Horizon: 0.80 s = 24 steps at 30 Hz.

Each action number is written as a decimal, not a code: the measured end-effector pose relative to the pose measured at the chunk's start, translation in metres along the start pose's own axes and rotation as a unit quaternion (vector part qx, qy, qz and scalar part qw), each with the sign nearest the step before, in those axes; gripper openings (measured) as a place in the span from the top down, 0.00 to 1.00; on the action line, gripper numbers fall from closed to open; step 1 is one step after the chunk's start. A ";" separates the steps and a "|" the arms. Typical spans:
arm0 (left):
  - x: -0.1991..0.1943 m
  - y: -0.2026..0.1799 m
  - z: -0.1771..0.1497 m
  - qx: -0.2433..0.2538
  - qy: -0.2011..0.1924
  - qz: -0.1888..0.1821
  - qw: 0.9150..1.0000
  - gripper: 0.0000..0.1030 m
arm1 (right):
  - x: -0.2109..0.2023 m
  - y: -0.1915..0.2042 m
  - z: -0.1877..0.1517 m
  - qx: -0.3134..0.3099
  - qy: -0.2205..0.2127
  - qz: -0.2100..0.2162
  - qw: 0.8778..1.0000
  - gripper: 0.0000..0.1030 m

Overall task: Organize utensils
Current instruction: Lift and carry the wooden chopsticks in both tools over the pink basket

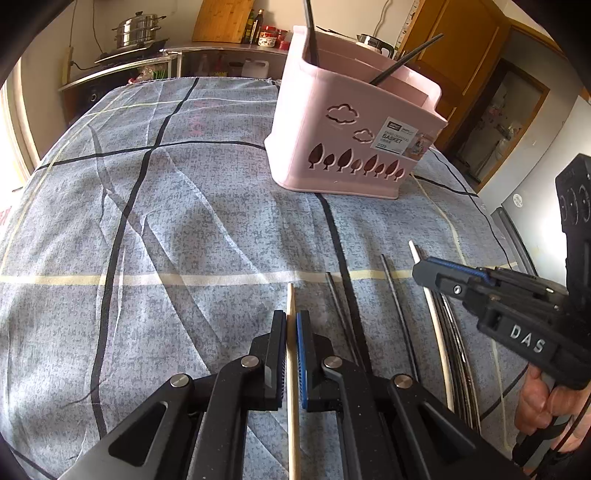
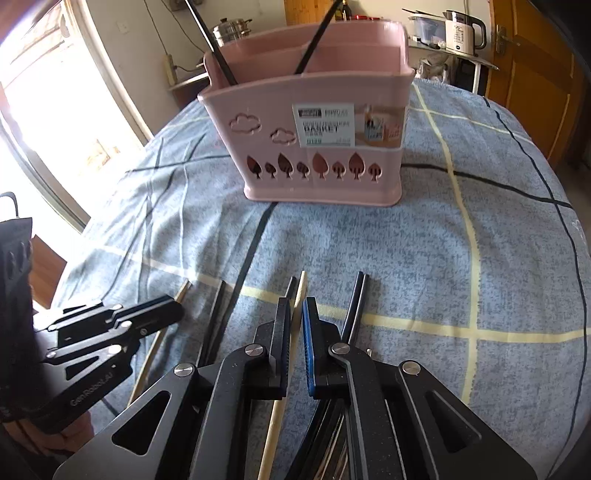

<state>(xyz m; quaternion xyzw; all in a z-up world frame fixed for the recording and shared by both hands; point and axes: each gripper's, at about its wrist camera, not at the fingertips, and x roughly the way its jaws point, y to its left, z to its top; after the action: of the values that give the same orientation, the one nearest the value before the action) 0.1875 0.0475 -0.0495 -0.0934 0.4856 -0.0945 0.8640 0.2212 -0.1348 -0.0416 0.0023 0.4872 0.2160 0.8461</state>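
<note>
A pink utensil basket (image 1: 354,122) stands on the checked blue cloth, with two black chopsticks (image 1: 404,61) leaning in it; it also shows in the right wrist view (image 2: 314,122). My left gripper (image 1: 292,319) has its jaws closed on a light wooden chopstick (image 1: 293,406) lying on the cloth. My right gripper (image 2: 296,306) has its jaws close around another pale chopstick (image 2: 291,354). Black chopsticks (image 1: 341,325) and a white one (image 1: 436,325) lie between the two grippers. The right gripper (image 1: 421,269) shows at the right of the left wrist view, the left gripper (image 2: 177,306) at the left of the right wrist view.
The blue checked cloth (image 1: 166,221) covers the table. A steel pot (image 1: 136,29) and a counter stand behind it at left. A white kettle (image 2: 461,31) and wooden doors (image 2: 535,81) are behind at right. A bright window (image 2: 44,118) is at left.
</note>
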 end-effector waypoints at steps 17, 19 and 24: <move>-0.108 -0.030 0.054 0.047 -0.105 -0.029 0.993 0.96 | -0.092 0.001 0.035 -0.006 -0.115 0.033 0.993 0.95; -0.118 -0.033 0.060 0.054 -0.117 -0.029 0.991 0.96 | -0.100 0.003 0.037 -0.010 -0.126 0.034 0.991 0.95; -0.137 -0.042 0.070 0.066 -0.136 -0.027 0.988 0.96 | -0.118 0.004 0.042 -0.016 -0.150 0.036 0.988 0.95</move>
<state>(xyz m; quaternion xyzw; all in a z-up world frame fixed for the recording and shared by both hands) 0.1746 0.0464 0.1098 -0.0609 0.3532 -0.1360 0.9236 0.2035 -0.1655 0.0783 0.0388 0.3506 0.2513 0.9014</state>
